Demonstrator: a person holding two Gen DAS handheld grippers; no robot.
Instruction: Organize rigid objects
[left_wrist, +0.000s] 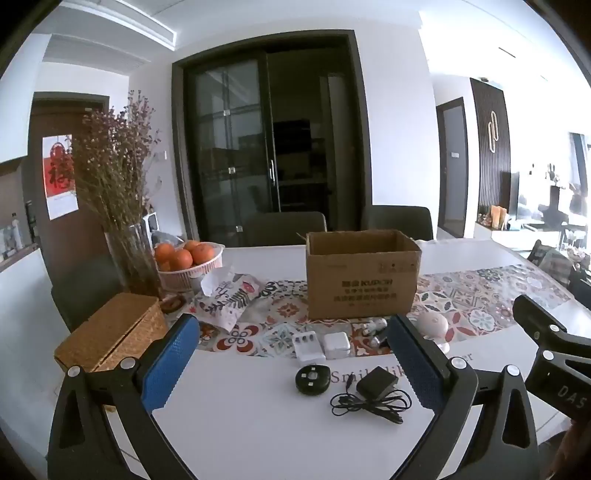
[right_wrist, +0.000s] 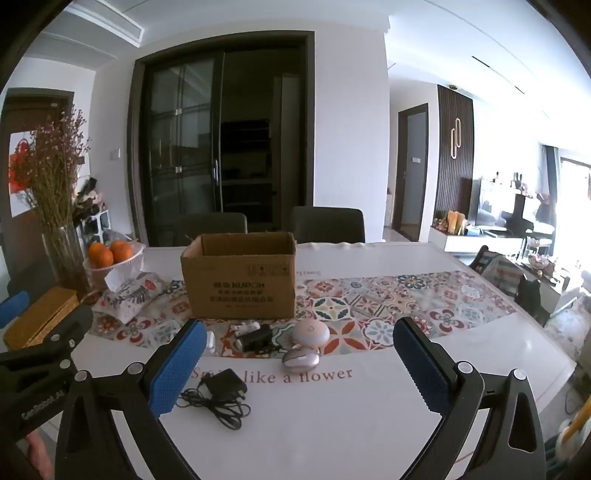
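An open cardboard box (left_wrist: 362, 275) stands on the patterned runner; it also shows in the right wrist view (right_wrist: 240, 280). In front of it lie two white chargers (left_wrist: 319, 345), a black round device (left_wrist: 312, 378), a black adapter with cable (left_wrist: 375, 393) (right_wrist: 221, 391), a pink round device (right_wrist: 311, 332) and a pink oval case (right_wrist: 300, 360). My left gripper (left_wrist: 291, 362) is open and empty above the near table. My right gripper (right_wrist: 299, 362) is open and empty, to the right of the left one.
A wicker box (left_wrist: 110, 332), a glass vase of dried flowers (left_wrist: 129, 258), a bowl of oranges (left_wrist: 188, 262) and a tissue pack (left_wrist: 229, 299) stand at the left. Two chairs (right_wrist: 325, 225) are behind the white table (right_wrist: 369, 424).
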